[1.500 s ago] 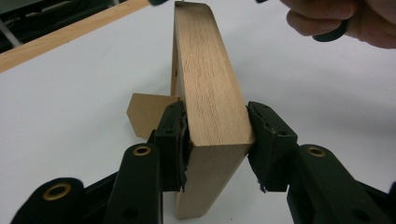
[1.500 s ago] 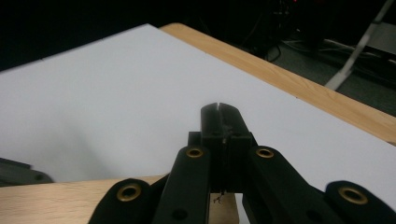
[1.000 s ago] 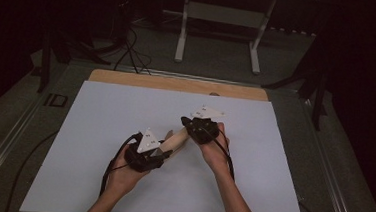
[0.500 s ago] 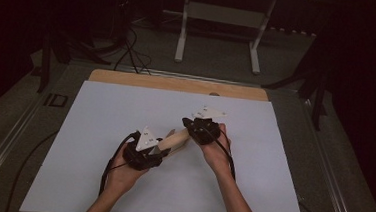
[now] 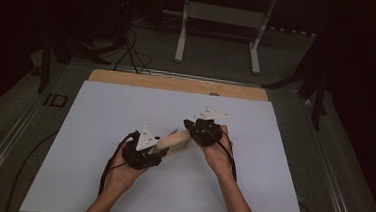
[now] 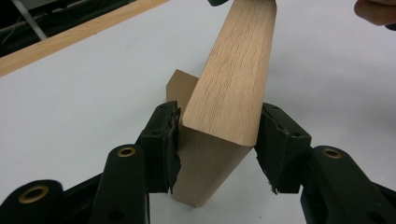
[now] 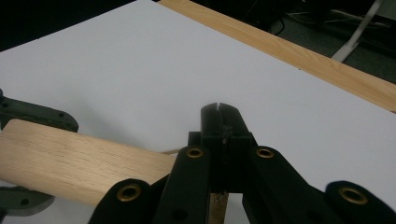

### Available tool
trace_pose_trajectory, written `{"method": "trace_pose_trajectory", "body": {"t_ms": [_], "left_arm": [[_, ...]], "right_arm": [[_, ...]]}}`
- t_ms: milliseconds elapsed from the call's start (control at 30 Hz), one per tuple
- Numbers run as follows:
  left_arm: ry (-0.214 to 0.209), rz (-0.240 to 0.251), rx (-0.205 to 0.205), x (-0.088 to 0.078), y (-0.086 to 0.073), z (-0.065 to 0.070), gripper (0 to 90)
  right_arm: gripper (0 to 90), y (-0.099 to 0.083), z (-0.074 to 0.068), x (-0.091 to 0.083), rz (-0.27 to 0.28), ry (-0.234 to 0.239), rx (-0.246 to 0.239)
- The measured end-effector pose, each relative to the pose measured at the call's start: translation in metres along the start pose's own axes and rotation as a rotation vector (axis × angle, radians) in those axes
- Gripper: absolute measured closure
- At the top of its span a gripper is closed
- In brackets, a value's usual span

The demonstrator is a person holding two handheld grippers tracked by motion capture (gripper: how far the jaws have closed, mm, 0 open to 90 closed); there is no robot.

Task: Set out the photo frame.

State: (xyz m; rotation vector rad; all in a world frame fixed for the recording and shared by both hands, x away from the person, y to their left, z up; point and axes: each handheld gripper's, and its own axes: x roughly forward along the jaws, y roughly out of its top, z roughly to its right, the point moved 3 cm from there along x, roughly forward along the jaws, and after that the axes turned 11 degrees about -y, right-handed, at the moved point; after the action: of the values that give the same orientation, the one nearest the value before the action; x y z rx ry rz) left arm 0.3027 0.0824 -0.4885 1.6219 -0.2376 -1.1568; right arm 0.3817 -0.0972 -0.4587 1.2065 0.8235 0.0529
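A light wooden block (image 5: pixel 173 140) spans between the two grippers above the white table sheet (image 5: pixel 100 115). In the left gripper view its near end (image 6: pixel 233 79) stands between the pads of my left gripper (image 6: pixel 217 149). Those jaws have just been opening: the left pad (image 6: pixel 168 140) brushes the wood and the right pad stands a hair off it. A thin brown piece (image 6: pixel 182 86) shows behind the block. My right gripper (image 7: pixel 219 123) is shut at the block's other end (image 7: pixel 70 158), its tips pressed together, with a sliver of wood between the jaws lower down.
A bare wooden strip (image 5: pixel 177 84) borders the sheet's far edge. Beyond it stand a white table frame (image 5: pixel 218 33) and cables on the dark floor. Both forearms come in from the bottom, and a black cable (image 5: pixel 105 170) trails from the left gripper.
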Motion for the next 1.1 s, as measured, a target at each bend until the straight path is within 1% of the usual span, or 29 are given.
{"method": "trace_pose_trajectory", "body": {"t_ms": [67,200,267,333,433,500,567,600,767,867,967,1067,1100], "left_arm": [[-0.007,0.001,-0.006,0.001,-0.001,0.000,50.8],[-0.016,-0.010,-0.002,0.002,-0.002,0.000,50.4],[-0.018,-0.012,-0.003,0.002,-0.002,0.001,50.2],[-0.019,-0.012,-0.004,0.002,-0.002,0.001,49.8],[-0.018,-0.011,-0.009,0.002,-0.002,0.001,48.6],[-0.019,-0.010,-0.010,0.003,-0.003,0.002,48.0],[-0.020,-0.012,-0.009,0.003,-0.003,0.002,47.2],[-0.020,-0.013,-0.010,0.003,-0.003,0.003,47.0],[-0.016,-0.015,-0.006,0.002,-0.003,0.002,46.9],[-0.015,-0.013,-0.010,0.002,-0.003,0.001,46.9],[-0.017,-0.013,-0.012,0.001,-0.003,0.001,46.9],[-0.016,-0.017,-0.011,0.001,-0.004,0.001,47.0],[-0.015,-0.018,-0.011,0.001,-0.004,0.000,47.1]], "right_arm": [[86.7,0.000,0.001,-0.001,0.006,0.008,-0.002],[79.0,0.003,0.003,-0.007,0.046,0.027,0.006],[72.9,0.004,0.004,-0.011,0.058,0.038,0.003],[64.0,0.004,0.006,-0.014,0.062,0.051,-0.011],[53.3,0.002,0.009,-0.021,0.062,0.094,-0.032],[47.9,-0.001,0.011,-0.024,0.069,0.118,-0.043],[43.0,-0.004,0.014,-0.027,0.067,0.122,-0.051],[41.0,-0.005,0.014,-0.028,0.065,0.134,-0.050],[36.2,-0.008,0.013,-0.030,0.072,0.184,-0.073],[33.0,-0.014,0.011,-0.027,0.053,0.211,-0.091],[31.8,-0.020,0.010,-0.022,0.037,0.216,-0.105],[29.8,-0.020,0.010,-0.018,0.044,0.231,-0.103],[29.4,-0.020,0.009,-0.016,0.044,0.241,-0.109]]}}
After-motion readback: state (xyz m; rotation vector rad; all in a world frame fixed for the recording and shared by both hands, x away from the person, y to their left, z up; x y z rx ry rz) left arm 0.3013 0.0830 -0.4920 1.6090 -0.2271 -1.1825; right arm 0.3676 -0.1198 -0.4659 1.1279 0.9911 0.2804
